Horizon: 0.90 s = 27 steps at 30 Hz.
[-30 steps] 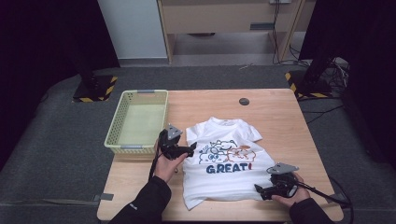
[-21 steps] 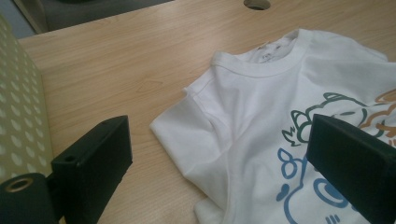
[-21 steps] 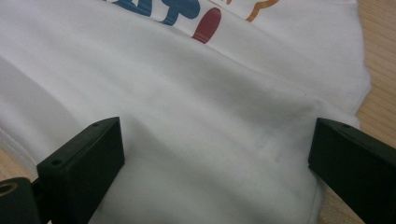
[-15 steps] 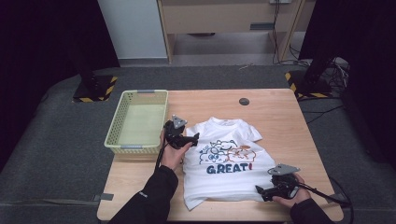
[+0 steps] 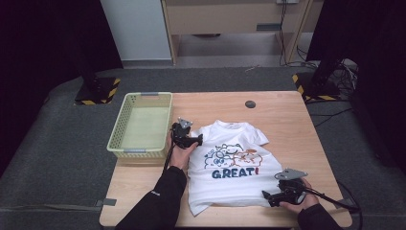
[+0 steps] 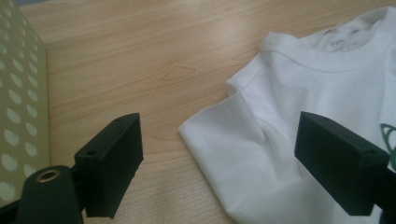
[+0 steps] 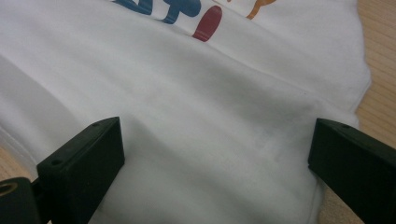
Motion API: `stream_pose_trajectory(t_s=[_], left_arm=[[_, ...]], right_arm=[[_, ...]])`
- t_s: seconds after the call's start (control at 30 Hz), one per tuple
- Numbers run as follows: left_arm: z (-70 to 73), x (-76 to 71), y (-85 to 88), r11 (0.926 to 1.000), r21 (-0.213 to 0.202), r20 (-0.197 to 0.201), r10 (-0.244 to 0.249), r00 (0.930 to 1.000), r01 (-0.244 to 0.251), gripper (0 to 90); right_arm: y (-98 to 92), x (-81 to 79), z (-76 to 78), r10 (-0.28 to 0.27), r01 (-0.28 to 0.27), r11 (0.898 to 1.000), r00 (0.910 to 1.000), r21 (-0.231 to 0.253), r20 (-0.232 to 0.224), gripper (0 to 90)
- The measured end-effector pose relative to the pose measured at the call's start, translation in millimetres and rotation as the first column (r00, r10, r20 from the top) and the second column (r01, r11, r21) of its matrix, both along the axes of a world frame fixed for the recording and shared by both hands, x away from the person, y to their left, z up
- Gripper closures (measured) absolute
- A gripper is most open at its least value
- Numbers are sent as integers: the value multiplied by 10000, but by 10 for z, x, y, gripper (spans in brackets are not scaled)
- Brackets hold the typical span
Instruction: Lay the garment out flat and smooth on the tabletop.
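Observation:
A white T-shirt (image 5: 230, 167) printed with cartoon figures and "GREAT!" lies flat, face up, in the middle of the wooden table (image 5: 287, 120). My left gripper (image 5: 197, 140) hovers at the shirt's left sleeve, pointing right. In the left gripper view its jaws (image 6: 224, 158) stand wide apart, with the sleeve edge (image 6: 233, 135) between them, untouched; they have just been closing a little. My right gripper (image 5: 266, 197) rests at the shirt's lower right hem, pointing left. It is open, and in the right gripper view (image 7: 215, 168) the white cloth (image 7: 210, 107) lies between its jaws.
A pale green perforated basket (image 5: 139, 124) stands left of the shirt, close to my left gripper; its wall (image 6: 18, 93) appears in the left gripper view. A small black disc (image 5: 250, 104) lies at the table's back. Black stands with hazard-striped feet flank the table.
My left hand has carried its gripper away from the person and slightly right, up to the shirt's left sleeve. The right gripper and the shirt have stayed put.

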State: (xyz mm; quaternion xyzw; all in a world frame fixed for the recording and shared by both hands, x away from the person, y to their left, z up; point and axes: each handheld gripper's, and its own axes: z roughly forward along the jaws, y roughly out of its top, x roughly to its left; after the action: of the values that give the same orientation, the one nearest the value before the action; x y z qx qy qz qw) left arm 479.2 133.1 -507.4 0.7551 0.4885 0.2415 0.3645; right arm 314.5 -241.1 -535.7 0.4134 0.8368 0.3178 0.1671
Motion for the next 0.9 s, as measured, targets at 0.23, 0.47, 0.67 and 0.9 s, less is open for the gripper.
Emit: stream_pose_trajectory(t_s=[0.23,0.47,0.67,0.9], left_arm=[[-135,75,22,9996,232,-464,145,9988,-135,229],[-208,113,27,9994,346,-550,117,9984,-98,333],[-228,117,12,9993,367,-491,18,9988,0,426],[-250,95,-3,9999,-5,-423,-153,9990,153,588]], right_arm=[[-2,-2,2,27,-27,10000,10000,-27,6,38],[-4,-1,3,59,-59,10000,10000,-38,-6,38],[-4,-1,4,73,-73,10000,10000,-40,-24,39],[-5,-2,4,81,-81,10000,10000,-48,-24,39]])
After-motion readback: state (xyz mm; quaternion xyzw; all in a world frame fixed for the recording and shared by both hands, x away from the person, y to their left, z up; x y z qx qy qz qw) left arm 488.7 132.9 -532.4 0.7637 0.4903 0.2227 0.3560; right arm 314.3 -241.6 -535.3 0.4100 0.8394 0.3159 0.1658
